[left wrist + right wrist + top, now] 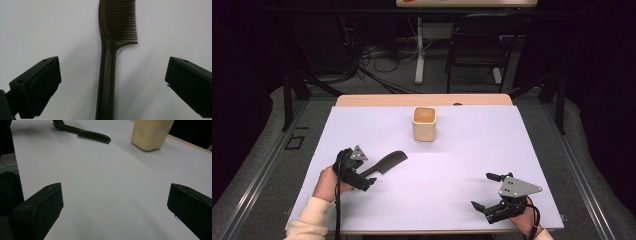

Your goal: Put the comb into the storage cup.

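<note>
Left gripper view shows what the high view cannot: the comb [107,62] lies flat on the white table [37,30] midway between the left gripper's [112,87] spread jaws, touching neither. It is dark brown, with a slim round handle and fine close teeth along one edge; its handle end and tip are cut off there. In the high view the handle end hides behind the left gripper [371,181]. The right gripper [486,192] rests released, well apart, the beige cup [424,123] far ahead.
</note>
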Action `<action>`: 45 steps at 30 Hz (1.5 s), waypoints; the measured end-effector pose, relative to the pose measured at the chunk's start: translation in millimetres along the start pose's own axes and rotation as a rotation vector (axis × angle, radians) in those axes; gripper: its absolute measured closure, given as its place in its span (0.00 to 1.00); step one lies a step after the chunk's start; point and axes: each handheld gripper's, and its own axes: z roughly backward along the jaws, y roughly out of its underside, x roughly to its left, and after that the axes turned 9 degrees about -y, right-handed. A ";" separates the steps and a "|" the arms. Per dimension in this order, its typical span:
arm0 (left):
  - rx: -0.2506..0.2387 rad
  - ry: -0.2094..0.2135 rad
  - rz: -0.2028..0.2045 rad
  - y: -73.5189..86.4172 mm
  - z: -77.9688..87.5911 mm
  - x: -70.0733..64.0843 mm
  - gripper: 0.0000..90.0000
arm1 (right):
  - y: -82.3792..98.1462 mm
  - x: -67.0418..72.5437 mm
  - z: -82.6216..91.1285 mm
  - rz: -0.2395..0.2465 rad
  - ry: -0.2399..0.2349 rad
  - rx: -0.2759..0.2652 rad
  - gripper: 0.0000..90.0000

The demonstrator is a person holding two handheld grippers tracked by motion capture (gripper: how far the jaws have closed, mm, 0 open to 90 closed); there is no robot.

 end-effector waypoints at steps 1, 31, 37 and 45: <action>0.010 -0.002 -0.005 -0.7 0.4 0.4 0.04 | 0.2 -0.1 -0.1 0.000 0.004 0.005 0.00; 0.330 0.040 -0.163 -42.7 -34.1 3.1 0.70 | 2.0 -0.9 -2.1 -0.004 0.013 0.043 0.00; 0.351 0.047 -0.179 -45.8 -40.3 4.6 0.72 | 2.2 -1.1 -2.2 -0.008 0.013 0.041 0.00; 0.369 0.067 -0.187 -49.4 -42.8 6.6 0.77 | 2.6 -1.9 -2.1 -0.009 0.013 0.042 0.00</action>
